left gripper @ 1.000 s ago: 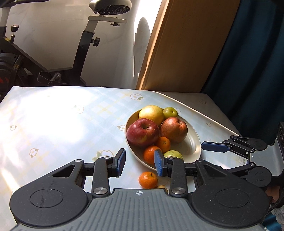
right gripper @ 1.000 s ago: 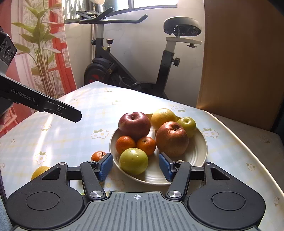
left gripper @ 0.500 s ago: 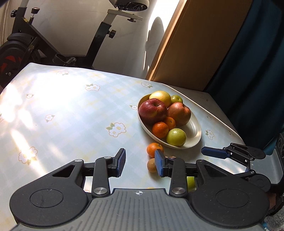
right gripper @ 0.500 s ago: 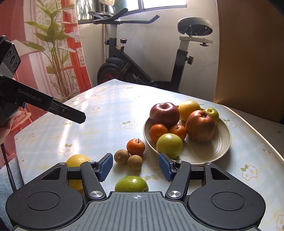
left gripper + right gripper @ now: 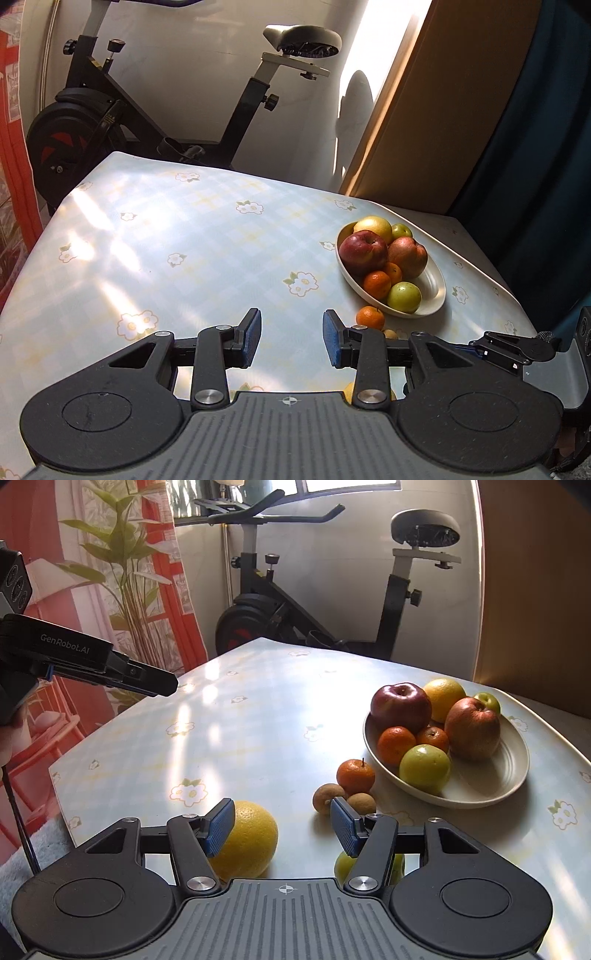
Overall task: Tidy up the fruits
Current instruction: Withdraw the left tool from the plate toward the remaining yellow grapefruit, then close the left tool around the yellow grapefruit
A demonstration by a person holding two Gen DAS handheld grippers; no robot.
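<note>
A cream plate (image 5: pixel 511 771) on the flowered table holds two red apples (image 5: pixel 400 707), a yellow citrus, two tangerines and green fruits. Loose on the table near it lie a tangerine (image 5: pixel 355 775), two small brown fruits (image 5: pixel 328 798), a big yellow orange (image 5: pixel 251 843) and a green fruit (image 5: pixel 345 864). My right gripper (image 5: pixel 282 827) hangs open above the table. The orange lies under its left finger and the green fruit under its right finger. My left gripper (image 5: pixel 291 338) is open over bare tablecloth, to the left of the plate (image 5: pixel 434 304) and the loose tangerine (image 5: pixel 369 316).
An exercise bike (image 5: pixel 280 605) stands behind the table's far edge. A wooden board (image 5: pixel 443 110) and a dark blue curtain (image 5: pixel 546 147) rise at the back right. A plant and red curtain are off the left edge (image 5: pixel 122 572). A hand (image 5: pixel 7 734) holds the left gripper (image 5: pixel 155 681).
Both grippers have drawn back from the plate toward the near side of the table. The loose orange, green fruit and brown fruits have come into the right wrist view.
</note>
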